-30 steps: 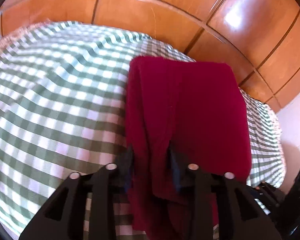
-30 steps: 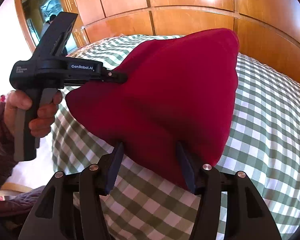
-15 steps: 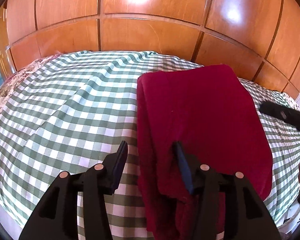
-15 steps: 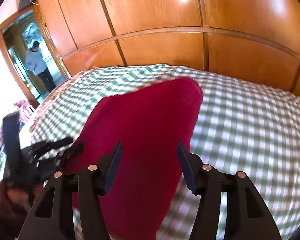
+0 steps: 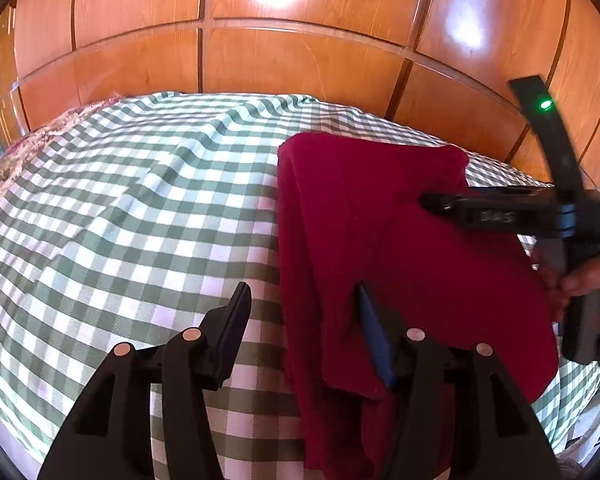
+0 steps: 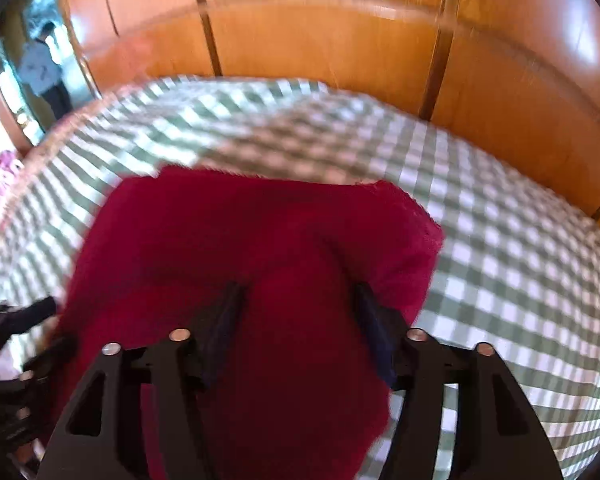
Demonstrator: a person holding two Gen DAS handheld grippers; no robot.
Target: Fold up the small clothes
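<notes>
A dark red garment [image 5: 380, 240] lies folded lengthwise on the green-and-white checked bedcover [image 5: 140, 208]. My left gripper [image 5: 302, 308] is open, its right finger resting at the garment's near edge, its left finger over the bedcover. My right gripper [image 6: 296, 304] is open and hovers low over the same red garment [image 6: 240, 240]. In the left wrist view the right gripper [image 5: 432, 202] reaches over the garment from the right, held by a hand.
Orange wooden panels [image 5: 300, 60] rise right behind the bed. A mirror or doorway [image 6: 40, 72] with a person in it is at far left. The bed's near edge drops off below the garment.
My left gripper let go of the garment and opened wide. My right gripper released it too, then swung over the garment's right side. The garment now lies flat.
</notes>
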